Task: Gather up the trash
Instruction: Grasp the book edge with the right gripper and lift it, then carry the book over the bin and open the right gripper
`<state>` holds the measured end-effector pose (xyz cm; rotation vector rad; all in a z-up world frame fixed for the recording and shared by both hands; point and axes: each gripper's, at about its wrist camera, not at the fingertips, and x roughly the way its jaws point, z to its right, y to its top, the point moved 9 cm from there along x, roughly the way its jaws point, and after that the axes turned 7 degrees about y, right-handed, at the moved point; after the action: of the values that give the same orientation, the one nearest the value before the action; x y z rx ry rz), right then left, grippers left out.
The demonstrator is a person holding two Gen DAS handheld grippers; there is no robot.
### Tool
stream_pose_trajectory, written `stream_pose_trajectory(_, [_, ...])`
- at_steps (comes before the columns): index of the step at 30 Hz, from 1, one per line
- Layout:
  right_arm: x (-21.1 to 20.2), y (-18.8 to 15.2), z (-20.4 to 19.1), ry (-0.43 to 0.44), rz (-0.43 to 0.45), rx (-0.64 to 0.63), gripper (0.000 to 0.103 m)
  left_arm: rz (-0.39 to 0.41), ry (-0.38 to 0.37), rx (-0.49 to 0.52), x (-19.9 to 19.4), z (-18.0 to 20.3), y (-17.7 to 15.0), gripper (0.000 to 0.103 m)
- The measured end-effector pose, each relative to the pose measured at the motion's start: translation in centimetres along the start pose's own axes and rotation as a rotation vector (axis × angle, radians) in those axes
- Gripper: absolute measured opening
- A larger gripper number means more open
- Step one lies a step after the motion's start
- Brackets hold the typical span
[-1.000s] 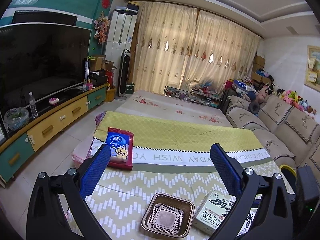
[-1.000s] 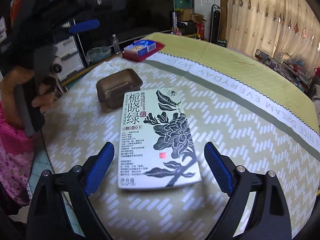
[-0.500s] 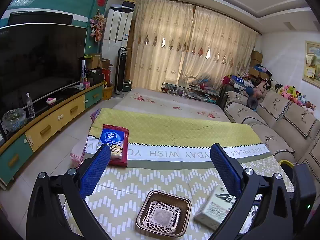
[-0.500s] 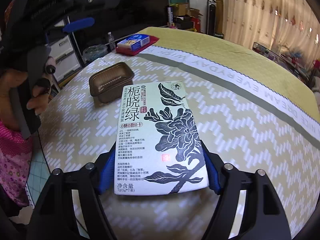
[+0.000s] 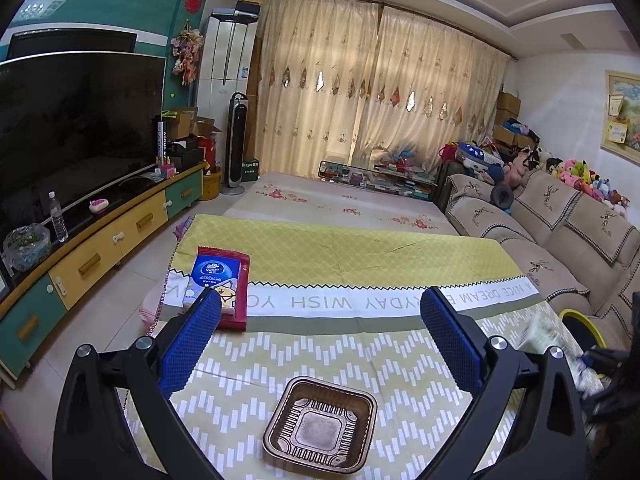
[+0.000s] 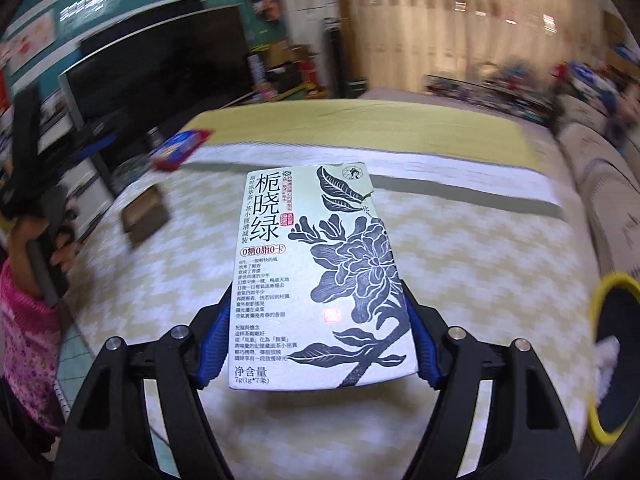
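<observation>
The right tool is clenched on the tea box, its blue pads pressed against the two long sides near the box's lower end. The box is off the table, held in the air above the patterned cloth, and the yellow-rimmed bin sits just off to the right at the table's edge. From the left wrist view the same box shows only as a blur at the far right, near the bin's rim.

The left tool is released — its fingers stand wide apart and hold nothing, hovering above the brown plastic tray.

By my reading the task is in its early part: one piece is lifted but not yet dropped in. The tray lies untouched on the cloth, and the tissue pack on its red wrapper lies farther back — whether that counts as trash I cannot tell.
</observation>
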<state>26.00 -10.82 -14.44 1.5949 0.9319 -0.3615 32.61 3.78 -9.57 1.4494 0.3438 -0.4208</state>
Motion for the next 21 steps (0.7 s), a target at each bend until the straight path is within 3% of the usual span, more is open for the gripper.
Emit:
stream_pose_trajectory(6, [-5.3,-1.0,11.2,-0.212,0.076,0.195,0.07,-0.008,-0.005,0.009,0.3,0.6,-0.2,0.098])
stream_pose_trajectory(10, [-9.4,-3.3,19.7,-0.376,0.11,0.357,0.07,-0.016,-0.004,0.018,0.7,0.8,-0.4,0.098])
stream_pose_trajectory(16, [-11.8,-6.8,27.4,-0.533,0.098,0.493,0.07,-0.027,-0.003,0.029,1.2,1.1,-0.6,0.098])
stream_pose_trajectory(21, [-12.4,-8.5,31.2,-0.646,0.092,0.545,0.072,-0.032,-0.005,0.036,1.4,1.4,-0.8,0.098])
